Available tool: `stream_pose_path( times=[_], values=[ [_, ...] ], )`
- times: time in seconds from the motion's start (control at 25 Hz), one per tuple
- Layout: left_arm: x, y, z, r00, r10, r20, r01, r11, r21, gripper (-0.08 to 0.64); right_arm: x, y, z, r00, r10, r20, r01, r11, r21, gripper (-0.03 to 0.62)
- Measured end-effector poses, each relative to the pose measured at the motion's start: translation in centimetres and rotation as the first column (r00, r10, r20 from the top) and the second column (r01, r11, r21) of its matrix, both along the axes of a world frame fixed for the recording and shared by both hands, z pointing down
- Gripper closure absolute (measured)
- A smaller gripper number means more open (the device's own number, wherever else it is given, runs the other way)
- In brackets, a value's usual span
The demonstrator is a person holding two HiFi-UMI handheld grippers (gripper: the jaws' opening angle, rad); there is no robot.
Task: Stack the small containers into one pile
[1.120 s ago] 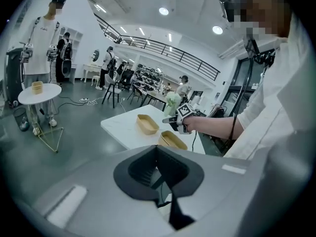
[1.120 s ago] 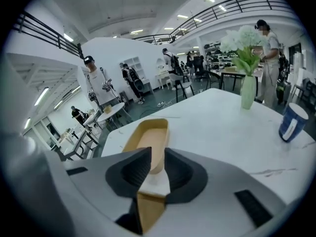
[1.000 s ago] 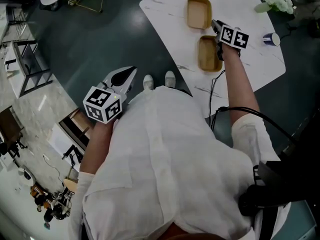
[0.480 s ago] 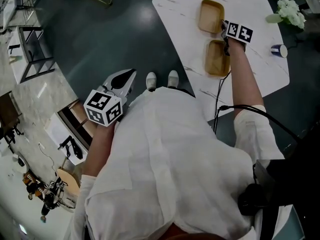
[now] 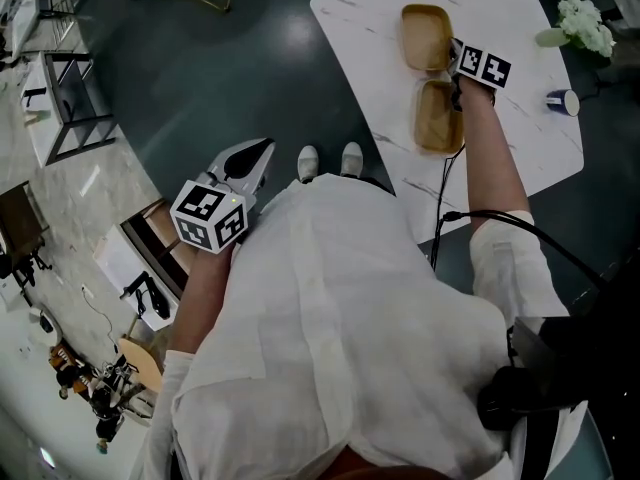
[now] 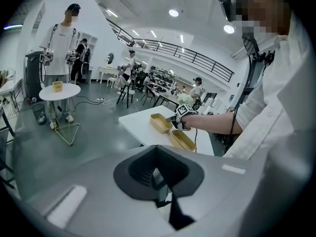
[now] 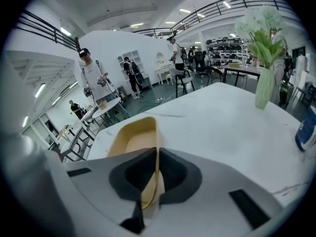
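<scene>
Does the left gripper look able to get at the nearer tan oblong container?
Probably not yet: the left gripper hangs over the dark floor, well off the white table holding the nearer tan oblong container. Nothing blocks the way.

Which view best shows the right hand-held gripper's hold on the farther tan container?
The right gripper view: the right hand-held gripper has just closed on the farther tan container's side wall. The head view shows it small from above; the left gripper view, far off.
</scene>
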State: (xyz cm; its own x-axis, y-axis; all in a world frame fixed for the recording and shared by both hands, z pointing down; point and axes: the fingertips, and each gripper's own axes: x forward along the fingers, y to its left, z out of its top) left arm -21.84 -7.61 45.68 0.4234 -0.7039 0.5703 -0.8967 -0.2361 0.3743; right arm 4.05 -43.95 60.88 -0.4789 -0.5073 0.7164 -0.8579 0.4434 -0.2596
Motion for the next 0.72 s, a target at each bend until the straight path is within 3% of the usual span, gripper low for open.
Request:
stream_pose_path(
  times=[0.44,0.72],
  values=[
    [1.3,-0.6,-0.5,0.996,0.085,-0.010,-0.084,0.996,0.033,0.554,1.2,1.6,-6.1,0.990,0.048,0.131,-0.059,0.995,0.078,0.574],
    [2.6,-1.3,-0.8,0.986,0.159,-0.039,-0.156,0.985,0.067,0.554,4.3,4.8,-10.0,0.977,0.099,0.191,-0.119,0.989,0.092,0.574]
  ],
)
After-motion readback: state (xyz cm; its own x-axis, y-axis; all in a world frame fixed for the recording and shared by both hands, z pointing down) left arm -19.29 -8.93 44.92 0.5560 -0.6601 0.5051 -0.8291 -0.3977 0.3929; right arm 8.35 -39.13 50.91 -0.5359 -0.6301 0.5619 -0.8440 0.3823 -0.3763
